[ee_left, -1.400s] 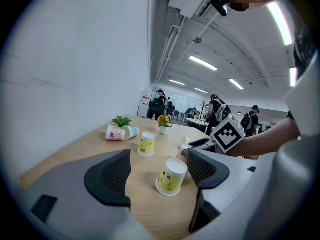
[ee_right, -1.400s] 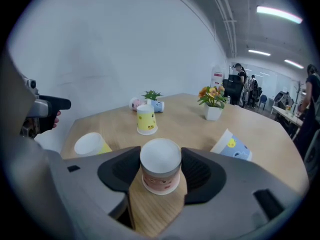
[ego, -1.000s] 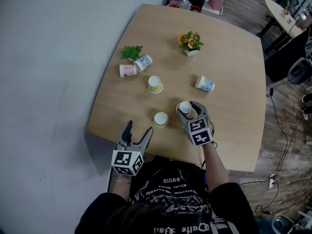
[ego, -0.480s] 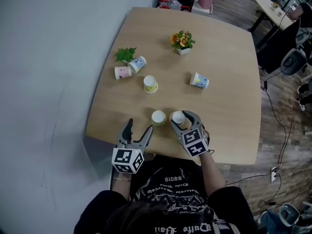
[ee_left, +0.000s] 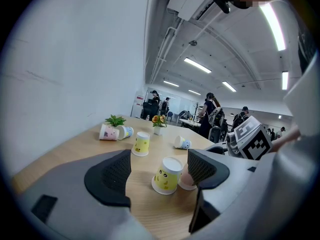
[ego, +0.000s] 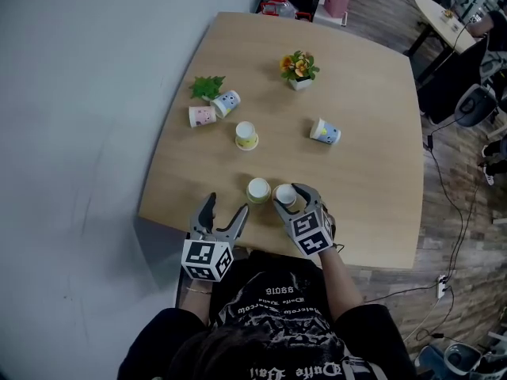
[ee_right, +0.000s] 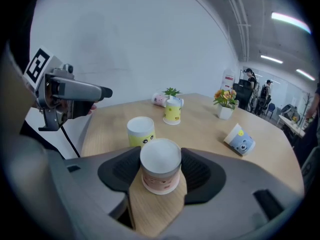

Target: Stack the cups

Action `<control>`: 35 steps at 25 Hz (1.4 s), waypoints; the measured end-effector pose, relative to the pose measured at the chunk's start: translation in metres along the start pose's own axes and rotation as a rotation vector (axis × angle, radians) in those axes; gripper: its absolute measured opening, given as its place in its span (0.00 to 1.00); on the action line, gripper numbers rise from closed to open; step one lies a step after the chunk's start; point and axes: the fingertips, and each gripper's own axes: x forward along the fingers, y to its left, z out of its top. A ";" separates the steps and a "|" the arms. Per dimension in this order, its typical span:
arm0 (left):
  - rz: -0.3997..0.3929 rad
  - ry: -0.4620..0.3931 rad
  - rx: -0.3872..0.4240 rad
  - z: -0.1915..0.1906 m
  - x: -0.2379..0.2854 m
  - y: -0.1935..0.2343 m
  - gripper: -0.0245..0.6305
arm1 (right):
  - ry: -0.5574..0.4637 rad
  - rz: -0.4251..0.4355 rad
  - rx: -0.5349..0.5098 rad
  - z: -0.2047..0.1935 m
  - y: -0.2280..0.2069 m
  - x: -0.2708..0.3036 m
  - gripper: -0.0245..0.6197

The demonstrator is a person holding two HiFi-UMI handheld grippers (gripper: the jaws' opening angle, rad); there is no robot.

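The right gripper's (ee_right: 160, 178) jaws pinch a peach cup (ee_right: 160, 165) from both sides. The cup is upside down, its base facing up. From the left gripper view its rim looks to be down at the surface (ego: 372, 93), though I cannot tell for sure. It sits near the front edge, toward the person.

Just left of it, close enough that they may be touching, stands a yellow cup (ego: 258, 190), also upside down and free of either gripper.

The left gripper (ego: 225, 208) has its jaws spread with nothing between them. It hangs off the front edge of the surface, left of the yellow cup, and points toward it.

Farther back, near the middle, a second yellow cup (ego: 246, 135) stands upside down. To its right and well apart, a blue cup (ego: 325, 132) lies on its side.

Toward the far left edge a pink cup (ego: 202, 116) and a pale blue cup (ego: 226, 103) both lie on their sides, touching each other. Just behind them is a small green plant (ego: 208, 86). A pot of flowers (ego: 299, 68) stands upright farther right, behind the blue cup.
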 end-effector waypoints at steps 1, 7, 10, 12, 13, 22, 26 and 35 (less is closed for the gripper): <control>0.002 0.000 0.000 0.000 0.000 0.001 0.59 | 0.000 -0.002 -0.005 0.000 0.000 0.001 0.45; 0.017 0.000 -0.011 -0.001 -0.001 0.006 0.59 | -0.022 0.012 0.013 0.002 0.001 0.004 0.50; 0.020 -0.001 -0.016 0.000 0.001 0.009 0.59 | -0.062 0.024 0.057 0.008 0.001 -0.002 0.58; 0.021 -0.002 -0.023 0.000 0.003 0.010 0.59 | -0.104 0.036 0.076 0.019 -0.001 -0.010 0.58; 0.022 -0.003 -0.027 0.000 0.004 0.011 0.59 | -0.126 0.041 0.077 0.027 -0.002 -0.015 0.58; 0.033 -0.021 -0.041 0.008 0.012 0.017 0.59 | -0.199 0.074 -0.039 0.105 -0.028 -0.024 0.58; 0.043 -0.014 -0.042 0.010 0.012 0.023 0.59 | -0.191 0.107 -0.085 0.126 -0.035 -0.006 0.58; 0.073 0.000 -0.030 0.018 0.018 0.034 0.59 | -0.175 0.175 -0.134 0.163 -0.053 0.053 0.58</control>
